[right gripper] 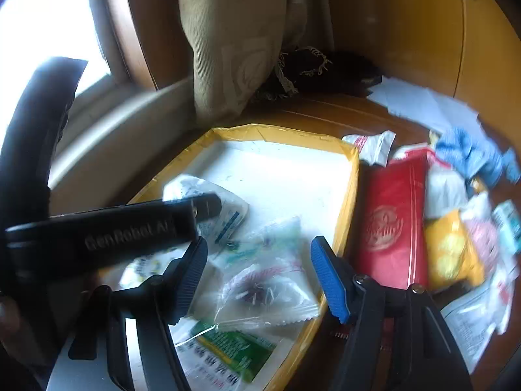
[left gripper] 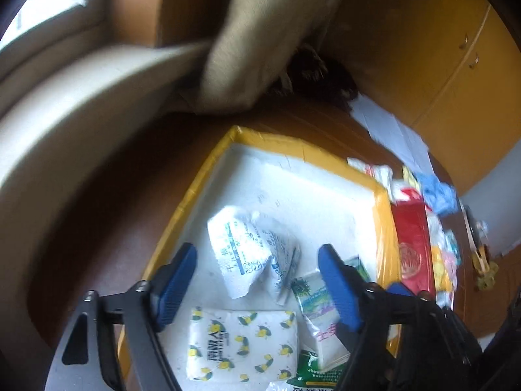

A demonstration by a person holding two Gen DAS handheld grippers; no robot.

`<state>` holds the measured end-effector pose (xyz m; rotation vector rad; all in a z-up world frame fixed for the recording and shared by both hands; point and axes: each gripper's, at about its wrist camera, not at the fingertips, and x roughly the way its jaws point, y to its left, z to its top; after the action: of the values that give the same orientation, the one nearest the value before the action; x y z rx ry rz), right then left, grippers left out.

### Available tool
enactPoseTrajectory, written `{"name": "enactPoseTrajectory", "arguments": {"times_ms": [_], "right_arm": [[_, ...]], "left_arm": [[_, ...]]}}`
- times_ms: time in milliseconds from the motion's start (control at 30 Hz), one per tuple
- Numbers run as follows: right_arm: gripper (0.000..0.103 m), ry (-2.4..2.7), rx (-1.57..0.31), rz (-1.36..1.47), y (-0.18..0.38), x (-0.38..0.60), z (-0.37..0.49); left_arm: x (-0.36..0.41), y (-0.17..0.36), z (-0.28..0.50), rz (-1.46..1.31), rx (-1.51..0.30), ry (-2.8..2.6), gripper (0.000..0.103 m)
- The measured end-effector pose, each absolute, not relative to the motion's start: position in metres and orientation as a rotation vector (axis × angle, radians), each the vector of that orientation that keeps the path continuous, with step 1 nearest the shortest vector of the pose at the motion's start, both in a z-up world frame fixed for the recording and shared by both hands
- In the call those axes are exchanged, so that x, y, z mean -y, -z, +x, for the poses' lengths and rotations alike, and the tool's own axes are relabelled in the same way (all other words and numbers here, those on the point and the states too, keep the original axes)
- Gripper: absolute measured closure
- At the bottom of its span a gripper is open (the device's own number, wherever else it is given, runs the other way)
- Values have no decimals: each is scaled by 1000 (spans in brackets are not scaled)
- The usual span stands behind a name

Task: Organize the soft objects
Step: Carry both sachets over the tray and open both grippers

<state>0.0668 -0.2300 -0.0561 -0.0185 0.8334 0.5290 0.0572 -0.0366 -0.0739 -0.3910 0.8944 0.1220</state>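
Left wrist view, jaws: my left gripper (left gripper: 257,280) stands spread wide with nothing between the pads, hanging over the yellow-rimmed tray (left gripper: 208,166).
Left wrist view, what lies ahead: the white pouch with blue print (left gripper: 241,247) sits in the tray straight in line with the gap, its long side running up and away from me; the lemon-print tissue pack (left gripper: 242,345) lies flat just under the jaws, long side across.
Left wrist view, what is left out: the red packet (left gripper: 412,244) lies outside the tray's right rim, long side along it, with more small packs beyond.

Right wrist view, jaws: my right gripper (right gripper: 260,275) is spread too, and empty; a clear wrapper (right gripper: 260,293) lies in the tray below the gap, not pinched as far as the blur lets me judge.
Right wrist view, what is left out: the red packet (right gripper: 390,224) and yellow bag (right gripper: 452,251) lie to the right of the blue finger, on the table.
Right wrist view, nearer hand: I judge the right, since the loose pile is on its side.
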Motion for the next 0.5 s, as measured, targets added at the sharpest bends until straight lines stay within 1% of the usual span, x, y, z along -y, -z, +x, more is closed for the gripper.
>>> {"name": "enactPoseTrajectory", "arguments": {"times_ms": [100, 233, 333, 400, 500], "right_arm": [[32, -551, -782, 34, 49, 246, 50], [30, -574, -710, 62, 34, 271, 22], [28, -591, -659, 111, 22, 299, 3], [27, -607, -668, 169, 18, 318, -4], [27, -602, -682, 220, 19, 344, -11]], "left_arm": [[40, 63, 40, -389, -852, -149, 22], [66, 39, 3, -353, -683, -212, 22], [99, 23, -21, -269, -579, -215, 17], [118, 17, -31, -255, -556, -176, 15], [142, 13, -34, -290, -597, -122, 15]]}}
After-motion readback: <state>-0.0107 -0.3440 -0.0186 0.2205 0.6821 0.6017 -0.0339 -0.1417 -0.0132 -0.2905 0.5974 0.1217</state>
